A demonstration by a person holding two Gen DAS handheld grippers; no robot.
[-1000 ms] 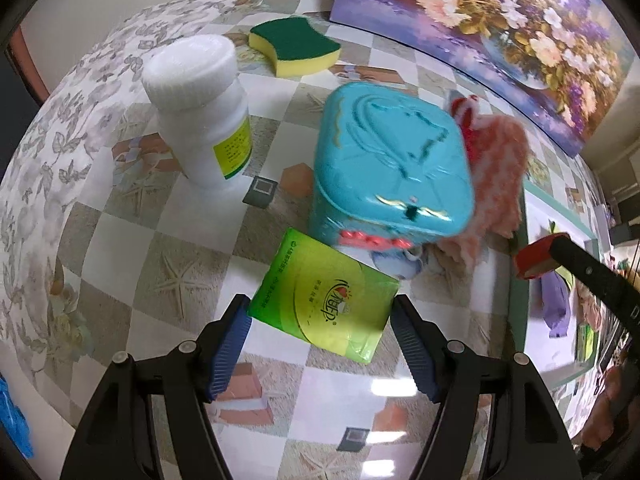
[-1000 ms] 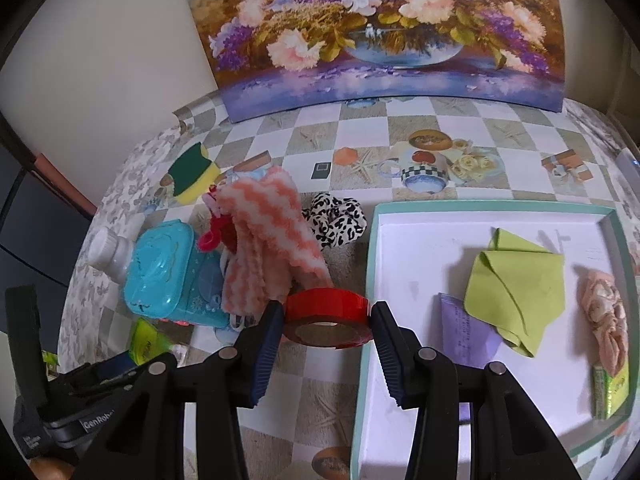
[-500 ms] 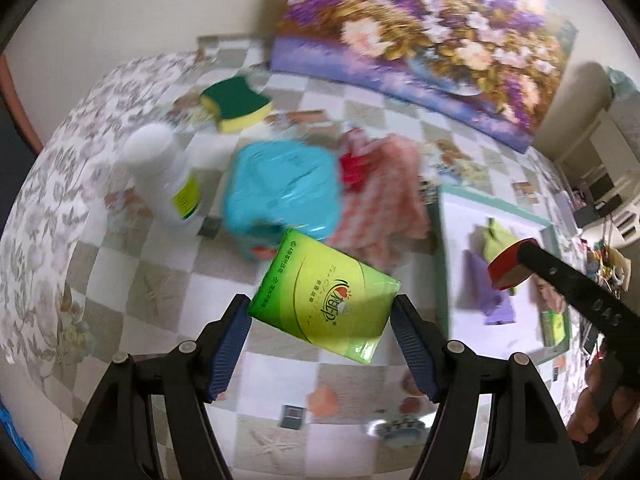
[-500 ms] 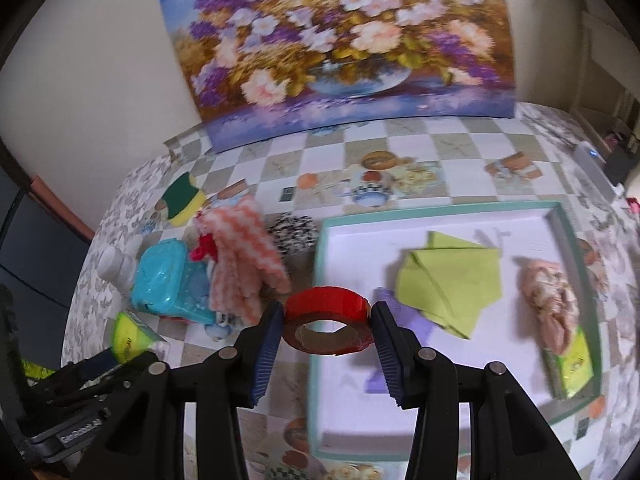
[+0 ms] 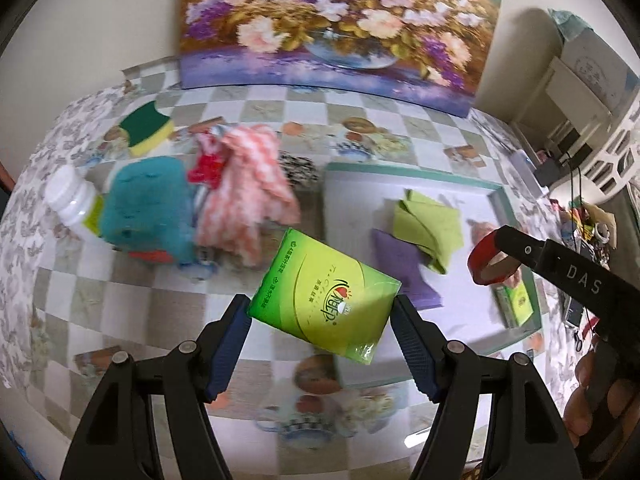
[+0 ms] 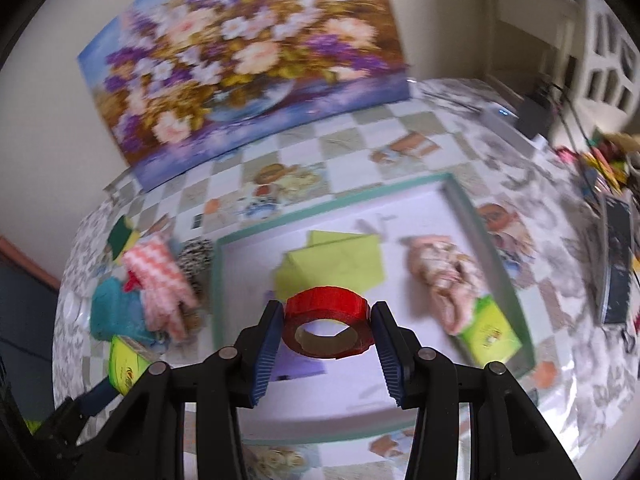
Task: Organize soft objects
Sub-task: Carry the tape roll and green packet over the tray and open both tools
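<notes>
Left gripper (image 5: pixel 322 316): blue-padded jaws clamped on a green plastic-wrapped tissue pack (image 5: pixel 326 294), held tilted in the air above the checked tablecloth (image 5: pixel 120 300), near the left edge of the tray.

Right gripper (image 6: pixel 326 330): jaws clamped on a red roll of tape (image 6: pixel 326 322), held over the white tray with teal rim (image 6: pixel 472 216).

In the tray: folded lime-green cloth (image 6: pixel 336 264), purple cloth (image 5: pixel 404 268) (partly under the green one), crumpled pink fabric piece (image 6: pixel 442 276), second green tissue pack (image 6: pixel 490 330) at the near right corner.

On the cloth left of the tray: pink-and-white knitted cloth (image 5: pixel 244 200), black-and-white spotted soft item (image 5: pixel 298 166), teal plastic box (image 5: pixel 150 210), white plastic bottle (image 5: pixel 70 200), green-and-yellow sponge (image 5: pixel 148 126).

Behind: flower painting (image 5: pixel 336 24) against the wall.
</notes>
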